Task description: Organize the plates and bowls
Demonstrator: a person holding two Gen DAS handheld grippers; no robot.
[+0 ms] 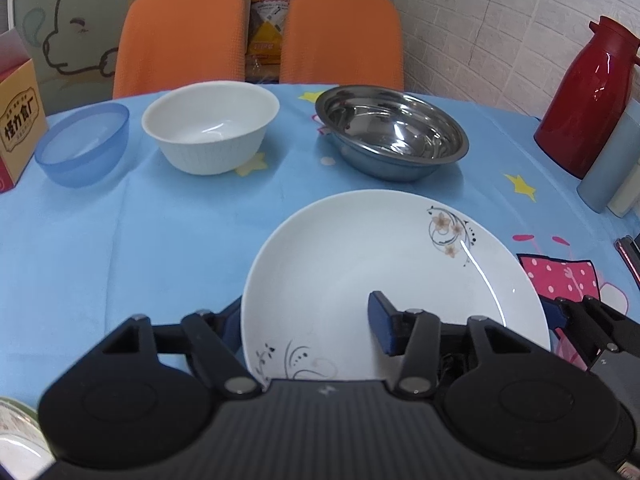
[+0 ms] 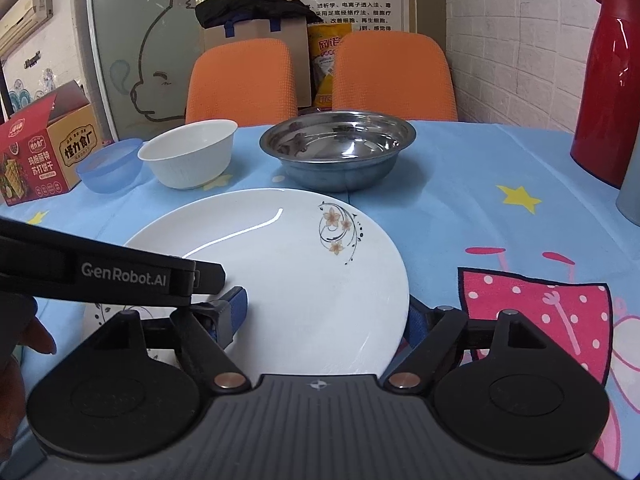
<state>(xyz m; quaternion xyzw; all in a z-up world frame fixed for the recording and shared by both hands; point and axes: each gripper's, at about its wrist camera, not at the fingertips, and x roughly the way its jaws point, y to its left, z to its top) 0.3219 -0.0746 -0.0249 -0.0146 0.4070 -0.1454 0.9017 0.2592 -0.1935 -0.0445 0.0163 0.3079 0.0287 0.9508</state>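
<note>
Two grippers meet at one white plate (image 1: 360,264) with flower prints, which lies near the tabletop's near edge on a blue cartoon tablecloth (image 1: 120,240). The left gripper (image 1: 308,324) is spread wide: its right blue-padded finger lies over the plate's inner surface, its left finger sits low at the plate's left rim, partly hidden — whether the pads actually press the plate cannot be told. The right gripper (image 2: 324,312) is likewise open, one blue finger at the plate's (image 2: 280,272) near left and the other tucked under its right rim; contact there is unclear too. Towards the far edge of the tabletop stand three bowls in a row: a translucent blue bowl (image 1: 84,144) at the far left, a white bowl (image 1: 210,126) just beside it, and a steel bowl (image 1: 392,132) further right, apart from the white one. A snack box (image 2: 44,148) stands at the left edge next to the blue bowl, and a red thermos (image 1: 588,96) stands at the right edge. Two orange chairs (image 2: 244,80) stand behind the far edge.
</note>
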